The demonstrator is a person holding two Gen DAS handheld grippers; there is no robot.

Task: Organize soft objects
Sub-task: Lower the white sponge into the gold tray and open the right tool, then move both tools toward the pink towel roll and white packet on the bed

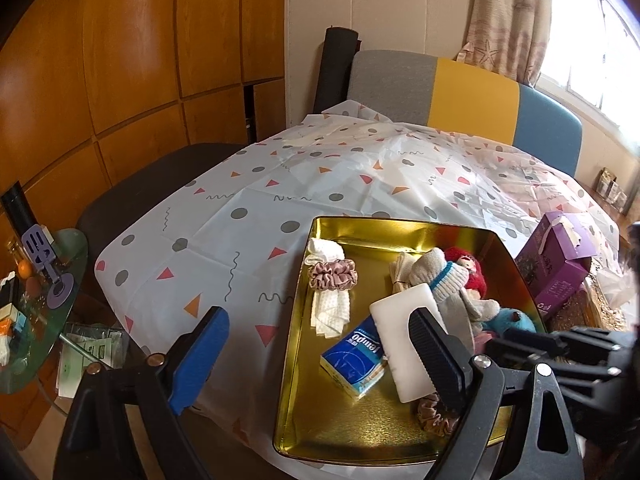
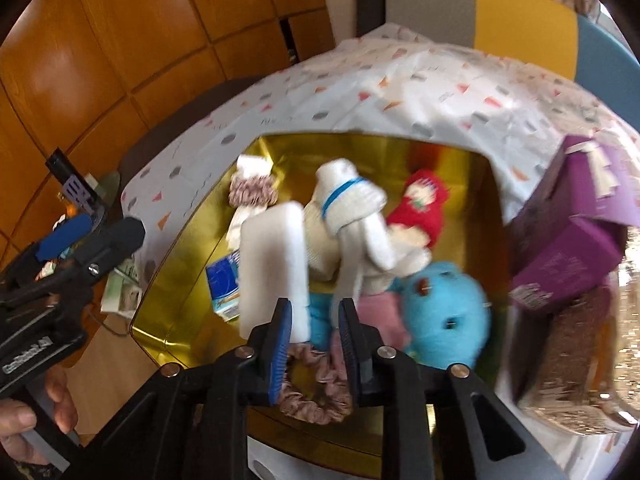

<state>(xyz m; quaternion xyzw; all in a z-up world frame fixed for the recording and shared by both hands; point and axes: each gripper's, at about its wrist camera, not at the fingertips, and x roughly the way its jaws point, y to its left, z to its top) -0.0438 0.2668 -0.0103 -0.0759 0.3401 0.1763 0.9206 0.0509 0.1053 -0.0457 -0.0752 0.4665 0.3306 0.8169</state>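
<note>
Two grippers hover over a shiny gold metal tray (image 1: 296, 360) of soft things on a table under a white cloth patterned with triangles and dots (image 1: 224, 216).

The left gripper (image 1: 320, 356) is spread wide and empty at the tray's near-left edge. The right gripper (image 2: 312, 328) has its jaws narrowly parted beside a white foam sponge block (image 2: 276, 264); whether they touch it I cannot tell. A pink satin scrunchie (image 2: 316, 384), a white knitted sock with a blue band (image 2: 352, 208), a turquoise plush toy (image 2: 448, 308) and a blue tissue pack (image 1: 354, 360) lie inside.
</note>
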